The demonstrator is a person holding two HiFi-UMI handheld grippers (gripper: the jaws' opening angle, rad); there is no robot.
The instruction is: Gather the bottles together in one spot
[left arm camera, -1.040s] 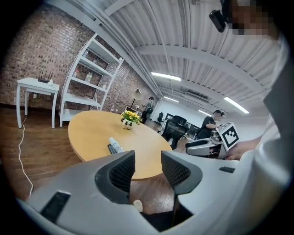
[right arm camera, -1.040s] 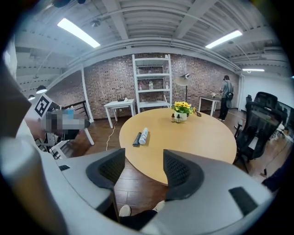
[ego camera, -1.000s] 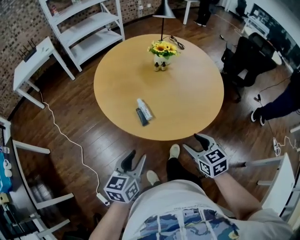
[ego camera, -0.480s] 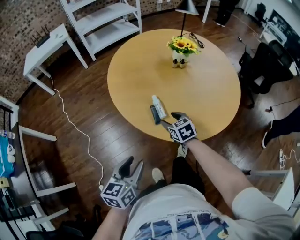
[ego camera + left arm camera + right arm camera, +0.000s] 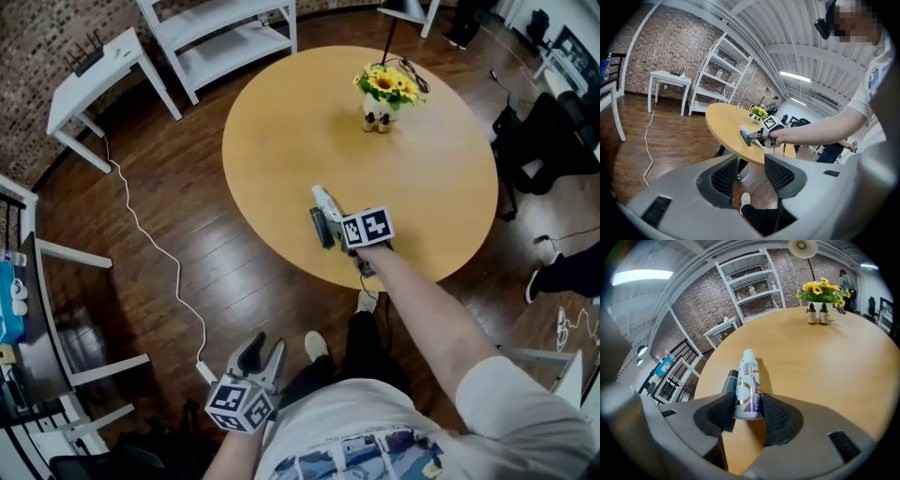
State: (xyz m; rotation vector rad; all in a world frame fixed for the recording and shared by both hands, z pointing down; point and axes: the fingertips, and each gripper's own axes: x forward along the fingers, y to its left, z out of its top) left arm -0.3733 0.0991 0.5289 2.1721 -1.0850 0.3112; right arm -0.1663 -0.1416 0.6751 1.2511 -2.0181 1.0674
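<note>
Having just closed, the right gripper's (image 5: 747, 409) jaws clamp the white bottle (image 5: 748, 380) between them, likely for carrying; the left gripper's (image 5: 749, 174) jaws stand apart, empty.

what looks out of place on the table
A white bottle and a dark bottle lie on their sides near the table edge, far from the two small bottles standing by the flowers.

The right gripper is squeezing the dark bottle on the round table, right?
No. The right gripper, whose jaws have just been closing, is squeezing the white bottle on the round table; the dark bottle lies beside it. The right gripper view shows this.
</note>
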